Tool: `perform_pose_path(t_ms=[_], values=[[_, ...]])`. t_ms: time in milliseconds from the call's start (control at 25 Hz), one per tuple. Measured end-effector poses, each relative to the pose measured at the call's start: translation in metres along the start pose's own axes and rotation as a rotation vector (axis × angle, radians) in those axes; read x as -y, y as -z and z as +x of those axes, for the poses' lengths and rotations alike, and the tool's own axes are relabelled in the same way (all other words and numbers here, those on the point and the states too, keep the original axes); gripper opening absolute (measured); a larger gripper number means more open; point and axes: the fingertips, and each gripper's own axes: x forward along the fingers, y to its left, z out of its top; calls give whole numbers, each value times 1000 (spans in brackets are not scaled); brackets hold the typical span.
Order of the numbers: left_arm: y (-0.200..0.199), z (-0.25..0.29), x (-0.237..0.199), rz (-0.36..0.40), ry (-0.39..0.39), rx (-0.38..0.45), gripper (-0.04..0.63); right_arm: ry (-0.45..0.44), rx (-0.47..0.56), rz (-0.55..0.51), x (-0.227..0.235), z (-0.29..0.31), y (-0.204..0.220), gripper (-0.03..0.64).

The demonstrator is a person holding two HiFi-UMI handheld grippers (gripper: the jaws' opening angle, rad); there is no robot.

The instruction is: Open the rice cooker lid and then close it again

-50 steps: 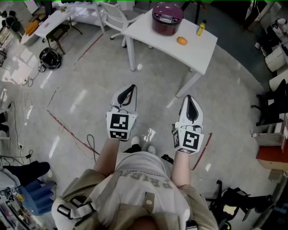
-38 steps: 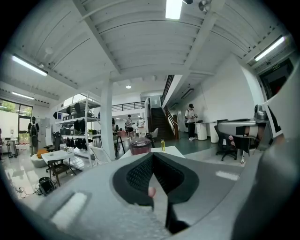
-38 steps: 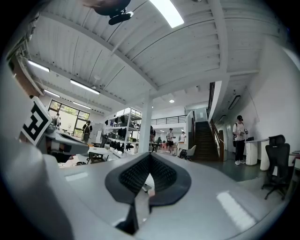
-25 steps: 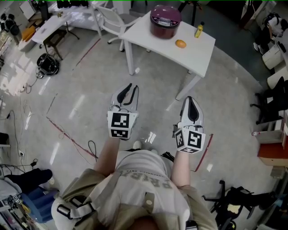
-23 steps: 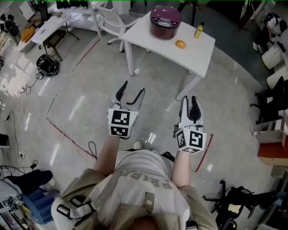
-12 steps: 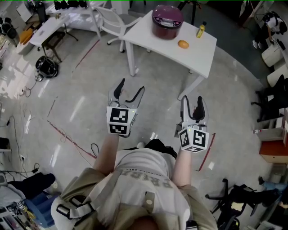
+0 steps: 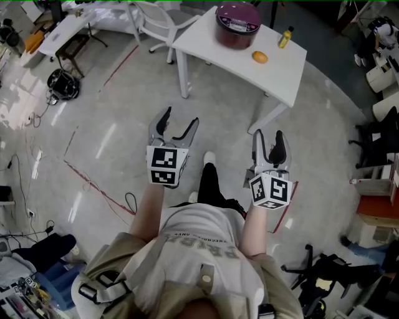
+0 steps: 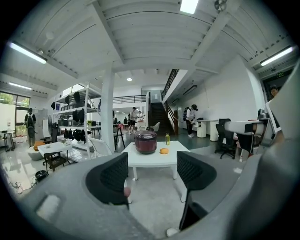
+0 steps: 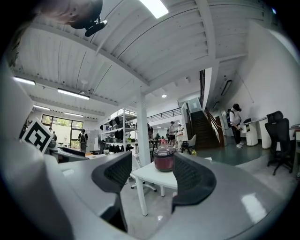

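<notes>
A maroon rice cooker (image 7: 237, 23) with its lid down stands on a white table (image 7: 274, 68) some way ahead of me across the floor. It also shows far off in the left gripper view (image 8: 146, 141) and between the jaws in the right gripper view (image 9: 163, 160). My left gripper (image 7: 179, 119) (image 8: 151, 161) is held at waist height. Its jaws have just been opening and now stand open with nothing between them. My right gripper (image 7: 269, 135) (image 9: 152, 168) is beside it, its jaws likewise just opened and empty. Both point toward the table.
An orange (image 7: 260, 57) and a yellow bottle (image 7: 285, 37) sit on the table beside the cooker. A white chair (image 7: 156, 19) stands left of the table. Cables (image 7: 128, 202) lie on the floor at left, office chairs (image 7: 380, 134) stand at right. People (image 8: 191, 119) stand far behind.
Both grippers' jaws went from shut to open. Both hands have moved forward a little, and a foot has stepped forward between them toward the table.
</notes>
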Motion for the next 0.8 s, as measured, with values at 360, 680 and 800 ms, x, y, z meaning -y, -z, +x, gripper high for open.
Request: perform_pose_path(t_ms=[360,680,800], values=[[2,48,-11,-11,-11,-21,336,-2,-29,15,27,50,14,249],[-26,118,-39,3,-27,-14,336,-24,-27,28,43,127,9,249],[-42,148,-45,21,-31,-2,336,-28,-23,27,55,156,3,249]])
